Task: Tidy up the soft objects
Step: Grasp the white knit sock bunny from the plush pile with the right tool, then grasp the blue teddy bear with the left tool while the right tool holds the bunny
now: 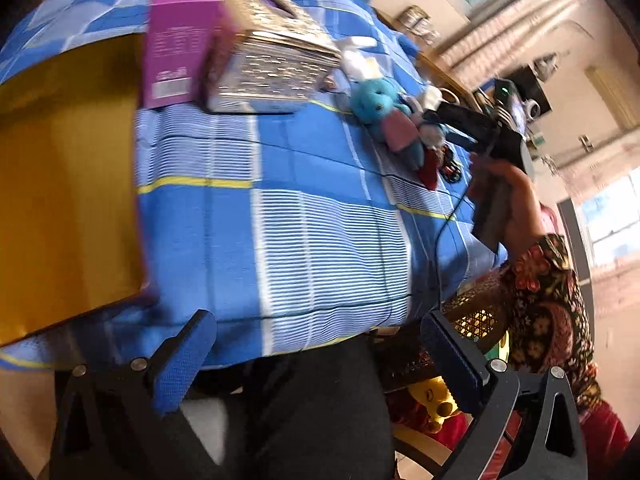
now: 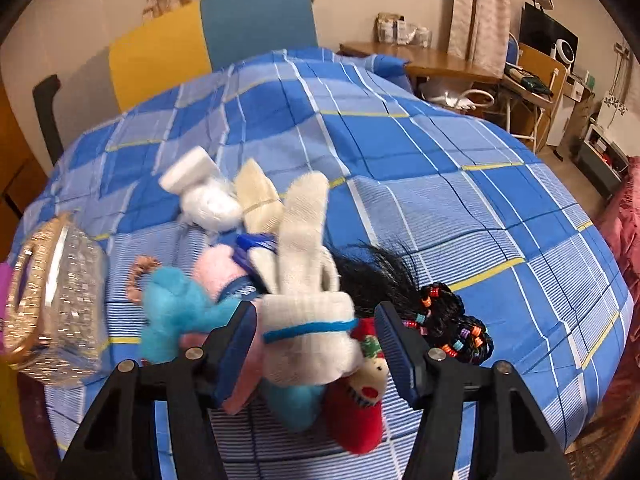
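Roughly five plush toys point(image 2: 308, 320), heaped.

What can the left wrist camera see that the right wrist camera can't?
Only the left wrist view shows the purple box, the person's hand holding the right gripper, and the empty left gripper.

Only the right wrist view shows the doll's black hair with colourful beads and the white sock bunny.

Both show the blue teddy, glittery box and checked blanket.

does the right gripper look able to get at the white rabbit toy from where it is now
Probably yes: the white rabbit toy already lies between the open right gripper fingers, on top of the pile, with nothing over it.
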A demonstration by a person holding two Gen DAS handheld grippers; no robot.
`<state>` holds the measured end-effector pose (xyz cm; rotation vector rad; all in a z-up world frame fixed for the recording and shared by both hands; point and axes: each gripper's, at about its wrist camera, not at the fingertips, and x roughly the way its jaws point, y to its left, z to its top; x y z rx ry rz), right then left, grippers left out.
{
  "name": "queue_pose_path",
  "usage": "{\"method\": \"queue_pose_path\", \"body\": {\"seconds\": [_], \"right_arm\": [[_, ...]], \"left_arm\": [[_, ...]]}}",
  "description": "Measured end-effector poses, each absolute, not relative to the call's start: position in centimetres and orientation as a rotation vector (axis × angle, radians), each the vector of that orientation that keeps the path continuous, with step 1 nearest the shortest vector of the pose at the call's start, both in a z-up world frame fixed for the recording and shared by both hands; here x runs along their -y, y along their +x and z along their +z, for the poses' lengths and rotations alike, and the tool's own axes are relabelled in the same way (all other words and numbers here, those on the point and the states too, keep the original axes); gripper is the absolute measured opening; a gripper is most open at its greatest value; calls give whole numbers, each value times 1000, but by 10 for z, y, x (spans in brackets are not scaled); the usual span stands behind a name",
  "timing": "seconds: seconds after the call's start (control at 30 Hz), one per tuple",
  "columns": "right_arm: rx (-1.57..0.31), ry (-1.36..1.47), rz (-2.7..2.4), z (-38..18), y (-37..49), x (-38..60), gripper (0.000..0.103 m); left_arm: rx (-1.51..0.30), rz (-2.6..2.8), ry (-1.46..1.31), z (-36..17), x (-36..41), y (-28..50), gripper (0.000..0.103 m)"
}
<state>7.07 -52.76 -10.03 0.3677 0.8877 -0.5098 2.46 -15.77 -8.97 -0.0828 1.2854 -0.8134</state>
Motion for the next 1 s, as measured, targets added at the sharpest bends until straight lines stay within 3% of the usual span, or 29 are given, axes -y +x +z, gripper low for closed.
{"method": "queue_pose_path", "body": {"seconds": [0.33,1.0], "right_arm": [[-866,368,-422,-108,72,527,40],[-549,565,-483,-69,31,563,40]], "left_arm": [[-1240,-889,-68,-89,230,47,103],[-1275,-830,-330,-140,390,149,103]]}}
